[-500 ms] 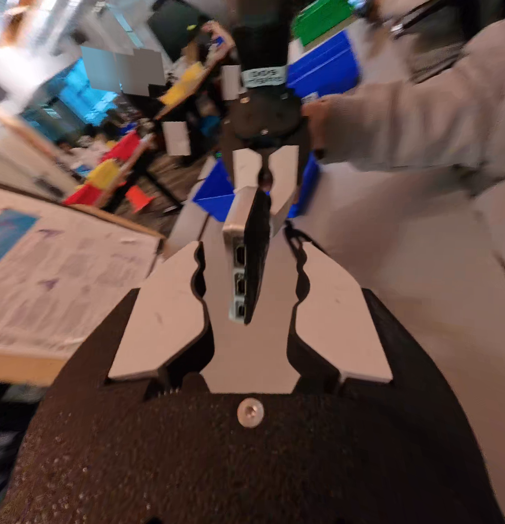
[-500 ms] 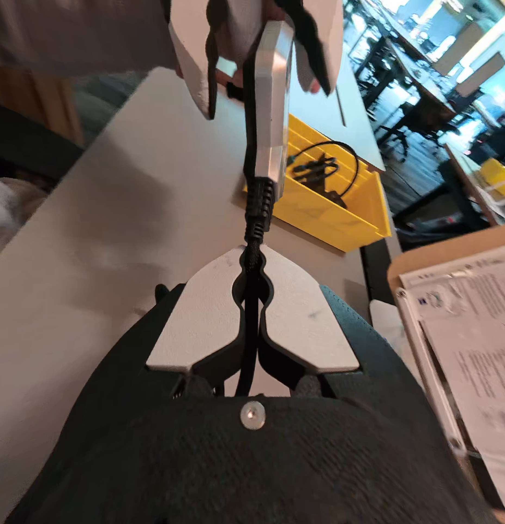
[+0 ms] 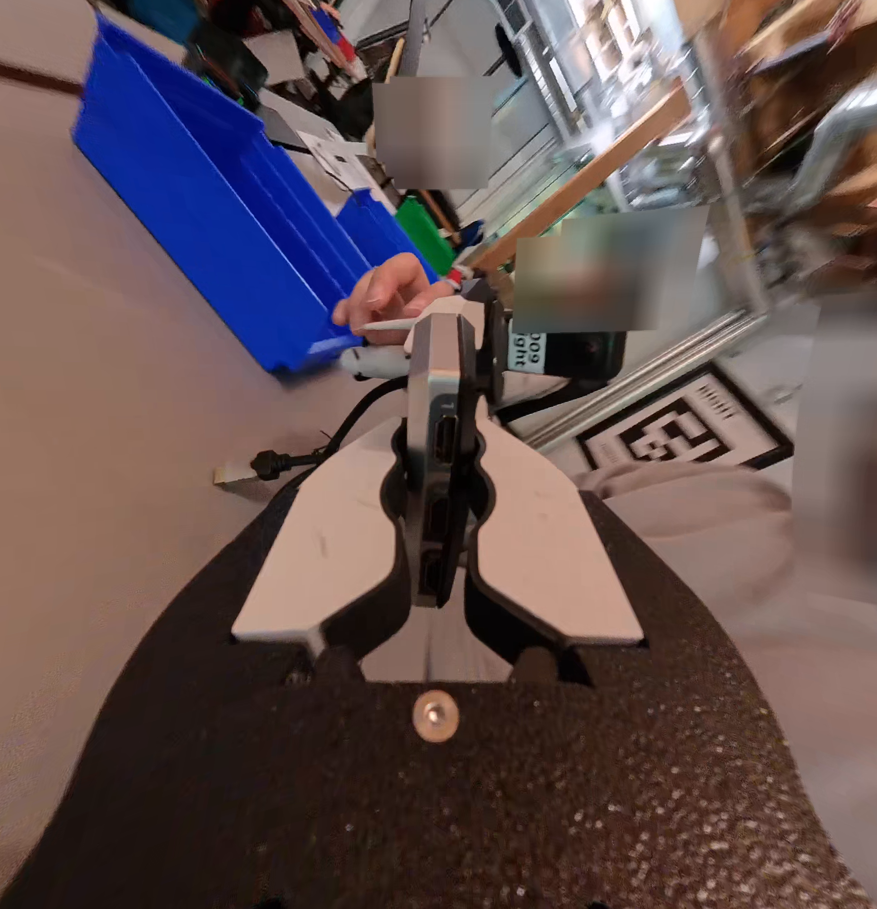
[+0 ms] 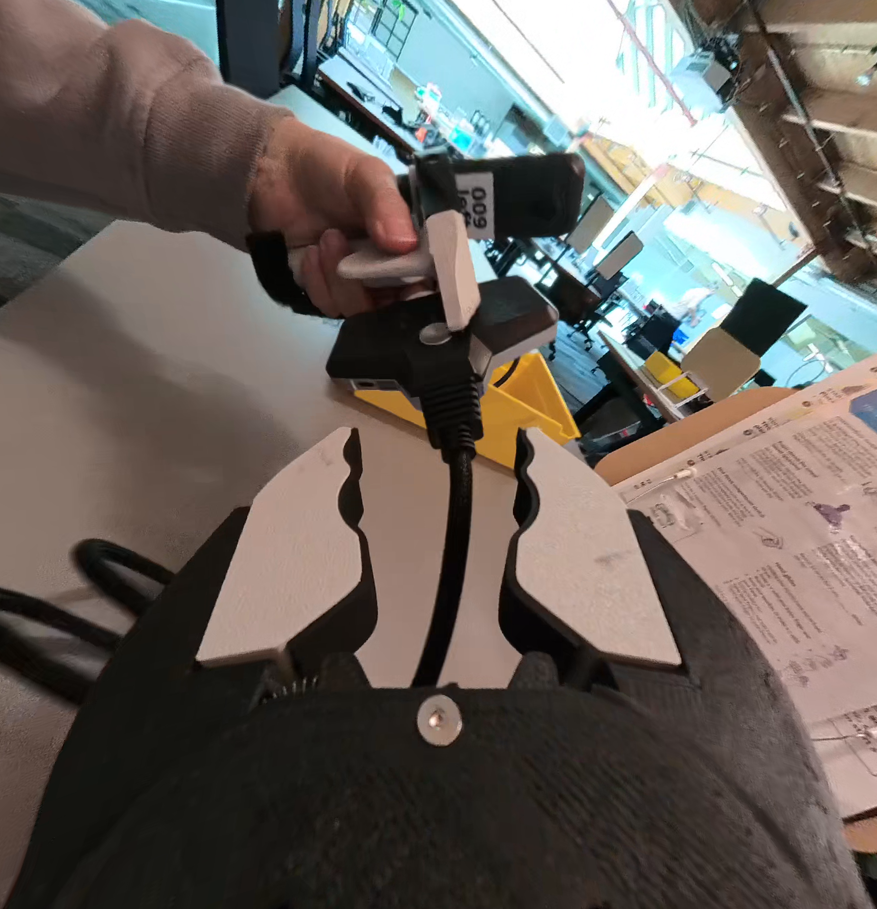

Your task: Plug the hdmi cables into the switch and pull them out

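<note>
One hdmi cable (image 4: 453, 541) was seen seated in the switch (image 3: 439, 472), which was clamped between the left gripper (image 3: 439, 497) fingers, while the right gripper (image 4: 436, 531) was spread wide around the cord, unplugging judged outstanding.

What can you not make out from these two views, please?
1. Left wrist view: where the cable of the loose plug leads; it passes behind the switch clamped in the left gripper.
2. Right wrist view: how deep the inserted plug sits; its own housing covers the port.
3. Right wrist view: the far end of the cable, hidden beneath the open right gripper.
</note>
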